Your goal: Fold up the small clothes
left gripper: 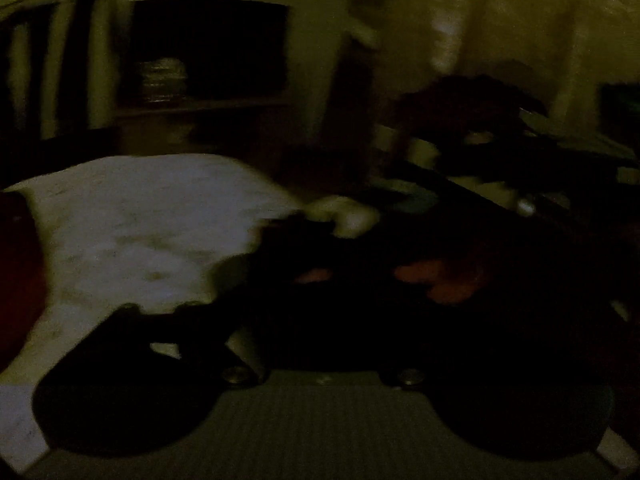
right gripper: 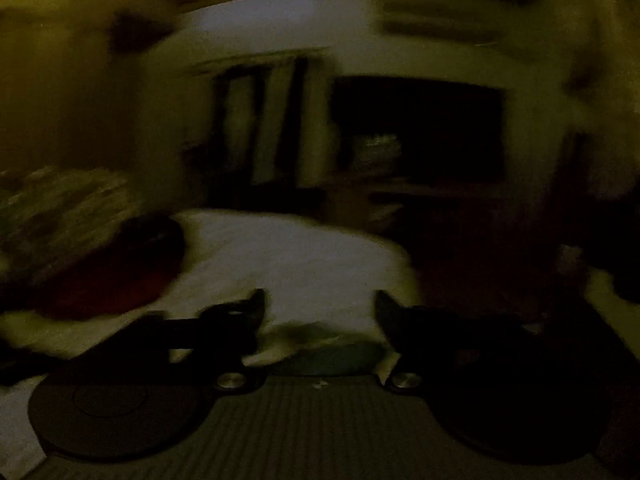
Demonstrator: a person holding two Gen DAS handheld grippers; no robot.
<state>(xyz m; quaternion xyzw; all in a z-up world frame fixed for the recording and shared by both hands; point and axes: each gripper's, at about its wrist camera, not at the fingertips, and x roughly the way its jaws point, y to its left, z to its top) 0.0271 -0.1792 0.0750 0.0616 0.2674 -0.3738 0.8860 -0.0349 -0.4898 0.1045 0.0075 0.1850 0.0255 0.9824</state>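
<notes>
Scene: a dim, blurred room; a pale bed surface [right gripper: 288, 256] fills the middle ground in both of my wrist views, with a dark shelf recess [right gripper: 420, 132] on the far wall.

Step in hand: by my judgement a gap between folds. Neither tool carries cloth, so I read this as reaching for a garment, not creasing one.

Right gripper [right gripper: 320, 308]: my fingers stand spread, the pale bed and a small light scrap [right gripper: 304, 336] showing in the gap. Nothing is pinched.

Left gripper [left gripper: 320, 292]: the fingers are lost in shadow against dark cloth. I cannot tell how the jaws stand, nor whether anything lies between them.

Task's thing: candidate small clothes are a dark red piece [right gripper: 120, 276] on the left of the bed, beside a patterned heap [right gripper: 60, 208], and in the left view a dark mass [left gripper: 380, 272] near the tool with a pale bundle [left gripper: 344, 212] just beyond. Which is the garment to fold I cannot say.

Hand pose: both tools point forward and somewhat downward over the near edge of the bed. No hand or sleeve shows.

Next move calls for: choosing one garment, lowering the spread jaws onto an edge or corner, and closing on a single layer. In this light, the edge will be hard to find.
</notes>
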